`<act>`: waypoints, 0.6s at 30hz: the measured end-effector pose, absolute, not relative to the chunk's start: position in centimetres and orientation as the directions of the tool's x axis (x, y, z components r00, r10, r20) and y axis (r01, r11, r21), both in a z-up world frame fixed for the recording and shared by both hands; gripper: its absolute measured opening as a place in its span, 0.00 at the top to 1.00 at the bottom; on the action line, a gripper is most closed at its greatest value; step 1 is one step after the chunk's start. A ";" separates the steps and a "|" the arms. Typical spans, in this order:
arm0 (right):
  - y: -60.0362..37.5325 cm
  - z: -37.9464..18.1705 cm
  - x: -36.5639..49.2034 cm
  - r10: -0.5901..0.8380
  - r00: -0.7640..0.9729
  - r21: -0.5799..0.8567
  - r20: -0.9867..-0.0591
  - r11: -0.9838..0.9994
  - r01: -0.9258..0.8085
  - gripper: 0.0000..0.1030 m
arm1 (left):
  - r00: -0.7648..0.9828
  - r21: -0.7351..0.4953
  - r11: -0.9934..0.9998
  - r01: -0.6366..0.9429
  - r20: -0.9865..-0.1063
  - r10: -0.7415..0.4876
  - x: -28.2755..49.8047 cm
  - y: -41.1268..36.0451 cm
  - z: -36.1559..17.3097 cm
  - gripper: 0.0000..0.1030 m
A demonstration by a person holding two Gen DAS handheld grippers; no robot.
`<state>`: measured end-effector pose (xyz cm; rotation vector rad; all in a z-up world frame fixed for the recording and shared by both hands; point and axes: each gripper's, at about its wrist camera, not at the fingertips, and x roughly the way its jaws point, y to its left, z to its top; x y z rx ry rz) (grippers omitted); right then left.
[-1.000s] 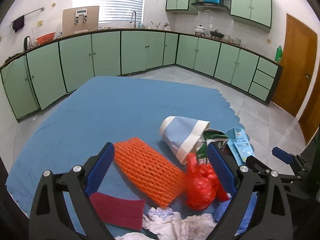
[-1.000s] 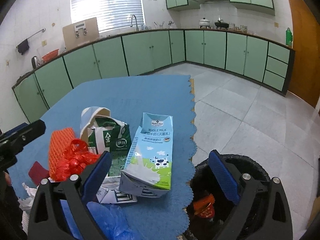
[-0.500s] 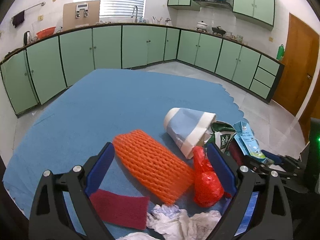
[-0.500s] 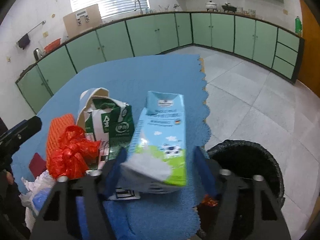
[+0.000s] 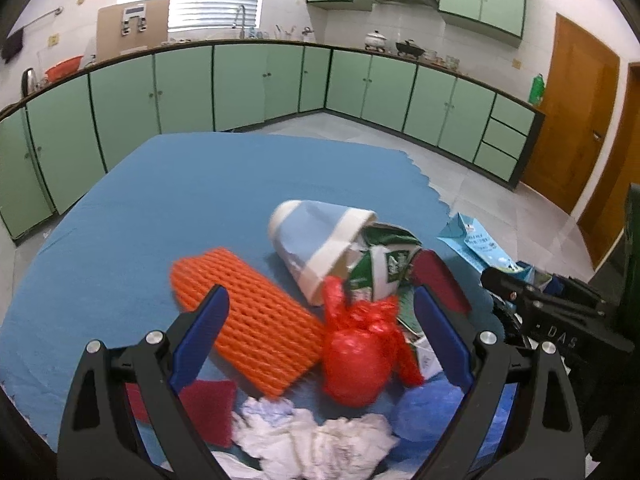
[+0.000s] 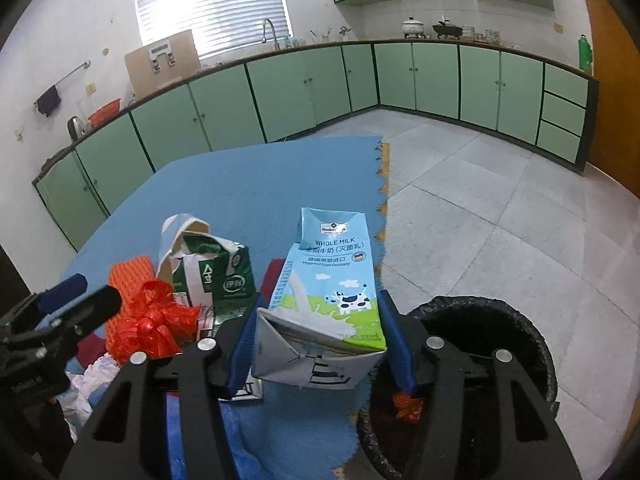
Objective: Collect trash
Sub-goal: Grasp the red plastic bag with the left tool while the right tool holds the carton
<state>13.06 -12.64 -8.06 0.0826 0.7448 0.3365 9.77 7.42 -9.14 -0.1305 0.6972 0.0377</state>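
Milk carton (image 6: 332,300) clamped between jaws of right gripper (image 6: 320,344), raised off the blue bench (image 6: 248,200), beside the black bin (image 6: 516,320). Left gripper (image 5: 320,340) spread wide, empty, over red bag (image 5: 356,360) and orange netting (image 5: 256,320). Could have crumpled, slipped and missed the bin if carton gave under squeeze.
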 end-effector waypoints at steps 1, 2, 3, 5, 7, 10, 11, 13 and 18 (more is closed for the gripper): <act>-12.8 -8.1 13.1 0.327 0.686 0.193 -0.650 0.944 -0.267 0.46 | 0.762 -0.106 0.992 -0.068 -0.647 -0.017 9.9 7.1 -9.3 0.13; -13.1 -8.1 13.0 0.325 0.688 0.194 -0.649 0.945 -0.263 0.46 | 0.759 -0.104 0.993 -0.062 -0.651 -0.020 10.1 6.8 -9.4 0.16; -13.2 -8.0 13.1 0.324 0.689 0.195 -0.649 0.945 -0.261 0.46 | 0.754 -0.101 0.993 -0.057 -0.656 -0.023 10.2 6.5 -9.4 0.23; -13.6 -8.0 13.0 0.320 0.692 0.195 -0.646 0.947 -0.256 0.46 | 0.743 -0.100 0.994 -0.046 -0.668 -0.033 10.6 6.1 -9.7 0.27; -13.9 -7.8 12.9 0.319 0.698 0.196 -0.641 0.947 -0.253 0.46 | 0.738 -0.101 0.994 -0.046 -0.674 -0.034 10.8 5.8 -10.0 0.34; -13.8 -7.7 12.7 0.311 0.708 0.189 -0.634 0.950 -0.248 0.46 | 0.725 -0.098 0.994 -0.042 -0.688 -0.037 11.1 5.4 -10.5 0.49; -14.0 -7.6 12.7 0.310 0.712 0.189 -0.631 0.951 -0.247 0.46 | 0.718 -0.098 0.994 -0.038 -0.694 -0.041 11.1 5.3 -10.7 0.53; -14.1 -7.6 12.6 0.308 0.715 0.188 -0.627 0.951 -0.245 0.46 | 0.710 -0.099 0.995 -0.030 -0.702 -0.049 11.2 5.1 -10.9 0.69; -14.2 -7.4 12.3 0.310 0.721 0.195 -0.620 0.951 -0.240 0.46 | 0.715 -0.115 0.993 -0.015 -0.695 -0.070 11.3 5.0 -11.0 0.98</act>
